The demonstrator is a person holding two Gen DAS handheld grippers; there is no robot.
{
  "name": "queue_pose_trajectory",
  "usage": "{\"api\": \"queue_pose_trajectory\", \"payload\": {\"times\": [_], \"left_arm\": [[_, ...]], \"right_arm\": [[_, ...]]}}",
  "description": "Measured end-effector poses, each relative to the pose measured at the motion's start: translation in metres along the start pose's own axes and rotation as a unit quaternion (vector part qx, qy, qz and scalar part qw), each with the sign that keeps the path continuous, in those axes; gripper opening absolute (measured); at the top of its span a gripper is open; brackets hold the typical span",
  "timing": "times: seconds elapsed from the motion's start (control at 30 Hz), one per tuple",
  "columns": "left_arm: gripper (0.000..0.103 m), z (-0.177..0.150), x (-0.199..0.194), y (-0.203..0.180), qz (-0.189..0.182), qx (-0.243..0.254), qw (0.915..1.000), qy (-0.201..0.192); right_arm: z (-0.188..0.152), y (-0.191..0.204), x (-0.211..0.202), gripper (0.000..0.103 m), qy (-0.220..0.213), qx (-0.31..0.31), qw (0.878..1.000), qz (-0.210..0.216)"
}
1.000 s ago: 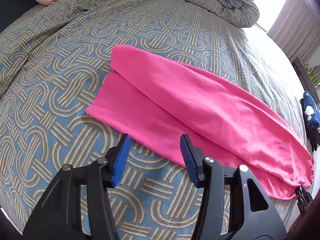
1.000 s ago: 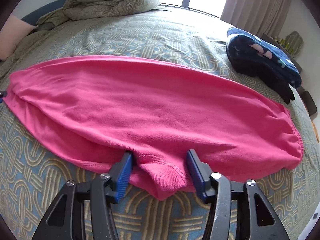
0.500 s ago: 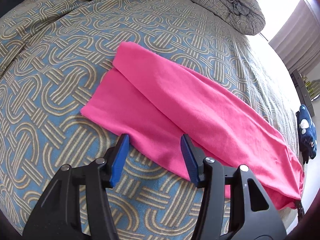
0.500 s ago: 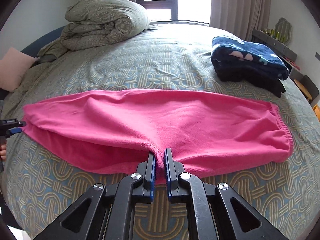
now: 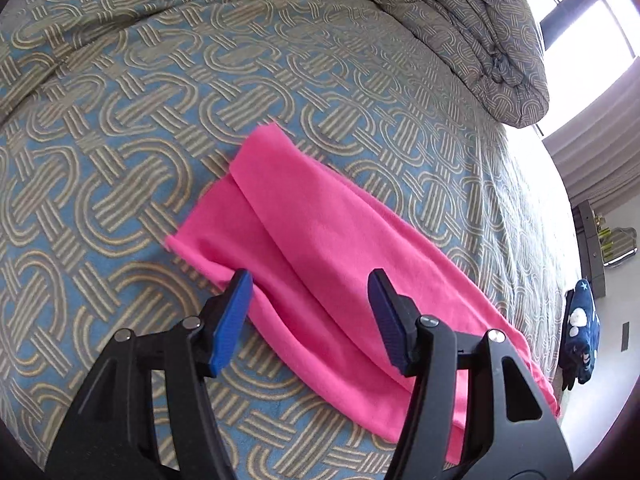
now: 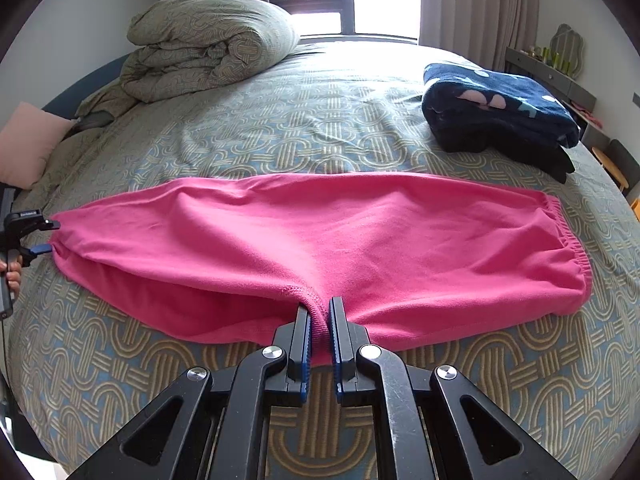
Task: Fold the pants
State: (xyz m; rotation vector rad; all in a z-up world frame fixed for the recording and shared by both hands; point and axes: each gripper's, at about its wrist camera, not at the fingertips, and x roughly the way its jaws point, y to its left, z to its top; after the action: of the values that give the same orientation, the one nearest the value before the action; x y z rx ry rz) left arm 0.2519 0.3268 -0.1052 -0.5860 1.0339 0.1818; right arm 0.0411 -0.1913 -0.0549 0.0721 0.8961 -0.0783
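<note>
The pink pants [image 6: 312, 240] lie folded lengthwise across the patterned bedspread [image 6: 320, 128], legs stacked one on the other, the elastic waistband at the right in the right wrist view and the leg cuffs at the left. Their near edge runs close to the front of the bed, with a strip of bare bedspread before it; behind them a broad stretch of the cover is open up to the rolled duvet [image 6: 208, 44] by the window. A folded navy blanket [image 6: 496, 108] sits near the bed's right edge, well apart from the waistband. A pink pillow [image 6: 28, 140] shows at the far left.

The right hand-held gripper [image 6: 319, 320] points steeply down at the near edge and is clamped narrow on the crotch seam of the pants, a pinch of pink cloth bunched between its blue pads and pulled into a small peak.

The left hand-held gripper [image 5: 310, 308] hangs tilted down over the cuff end, its jaws opening, standing fairly wide; the lower leg's edge lies between the pads [image 5: 234, 316] in that view, but they do not press on it. In the right wrist view it appears at the far left, just beside the cuffs, with fingertips of the person's hand [image 6: 12, 276] on its handle.
</note>
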Motion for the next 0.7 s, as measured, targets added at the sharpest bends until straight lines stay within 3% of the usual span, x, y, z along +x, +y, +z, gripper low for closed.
{"api": "queue_pose_trajectory", "payload": {"times": [0.13, 0.3, 0.4, 0.43, 0.47, 0.53, 0.7], "left_arm": [[0.061, 0.01, -0.011, 0.016, 0.013, -0.019, 0.9992, -0.032], [0.061, 0.022, 0.014, 0.025, -0.034, -0.048, 0.9981, 0.015], [0.058, 0.031, 0.029, 0.021, -0.031, -0.055, 0.9978, 0.021], [0.048, 0.033, 0.033, 0.019, -0.031, -0.053, 0.9979, 0.02], [0.026, 0.036, 0.038, 0.015, -0.03, -0.049, 0.9982, 0.019], [0.006, 0.04, 0.045, 0.011, -0.017, -0.045, 0.9986, 0.021], [0.005, 0.044, 0.015, 0.003, -0.031, -0.042, 0.9986, -0.007]], "right_arm": [[0.0, 0.0, 0.003, 0.007, 0.003, -0.003, 1.0, 0.001], [0.0, -0.001, 0.007, 0.008, 0.008, 0.0, 1.0, 0.003], [0.0, -0.001, 0.009, 0.008, 0.013, 0.001, 1.0, 0.002], [0.001, -0.002, 0.009, 0.008, 0.014, 0.0, 1.0, 0.002], [0.001, -0.001, 0.009, 0.008, 0.014, -0.001, 1.0, 0.001], [0.001, -0.001, 0.009, 0.008, 0.014, -0.002, 1.0, 0.0], [0.002, 0.0, 0.008, 0.008, 0.014, -0.002, 1.0, -0.001]]}}
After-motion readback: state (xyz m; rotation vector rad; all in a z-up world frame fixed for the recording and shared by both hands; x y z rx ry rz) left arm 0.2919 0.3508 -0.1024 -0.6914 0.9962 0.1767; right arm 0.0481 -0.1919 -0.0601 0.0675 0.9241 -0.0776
